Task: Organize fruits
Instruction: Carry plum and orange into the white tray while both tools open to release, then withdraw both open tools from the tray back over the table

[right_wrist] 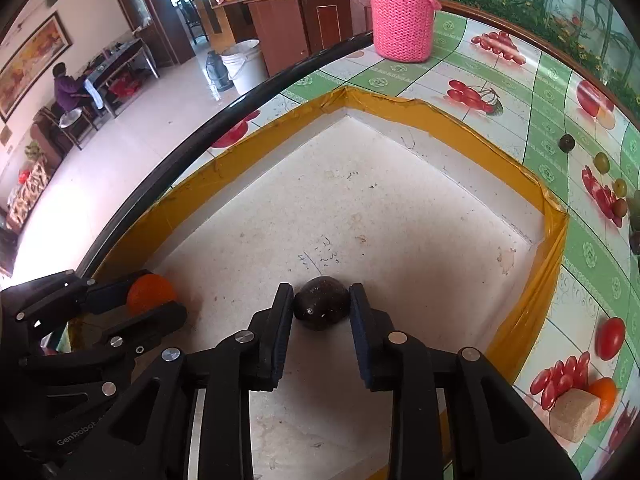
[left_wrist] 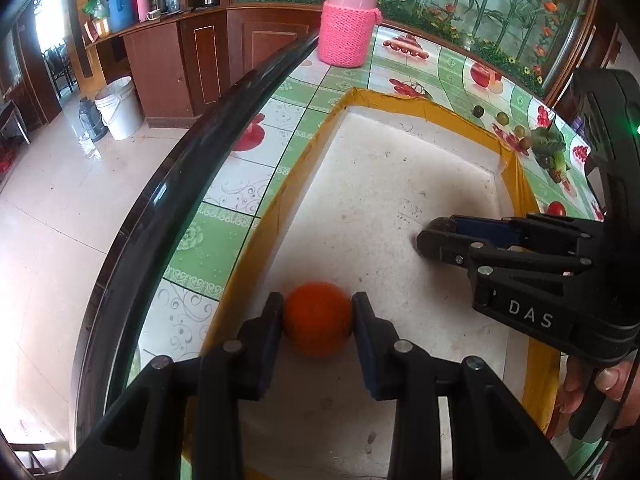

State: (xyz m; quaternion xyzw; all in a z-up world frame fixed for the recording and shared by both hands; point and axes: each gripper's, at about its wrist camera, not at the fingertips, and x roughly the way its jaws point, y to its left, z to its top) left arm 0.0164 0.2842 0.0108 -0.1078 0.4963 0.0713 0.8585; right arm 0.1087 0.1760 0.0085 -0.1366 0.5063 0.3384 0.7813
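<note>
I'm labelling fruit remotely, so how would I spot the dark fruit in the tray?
Find the white tray with yellow taped rim on the fruit-print table. On its floor, between the right gripper fingers, sits the dark fruit. It is brownish-black, unlike the orange at the left.

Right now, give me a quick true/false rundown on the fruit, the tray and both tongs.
1. The left tongs are shut on the orange. True.
2. The orange is outside the yellow-rimmed tray. False: it is inside the rim, near the tray's left side.
3. A dark fruit sits between the fingers of the right tongs. True.
4. The pink bottle stands inside the tray. False: it stands on the tablecloth beyond the tray's far edge.
5. Small fruits lie on the tablecloth to the right of the tray. True.
</note>
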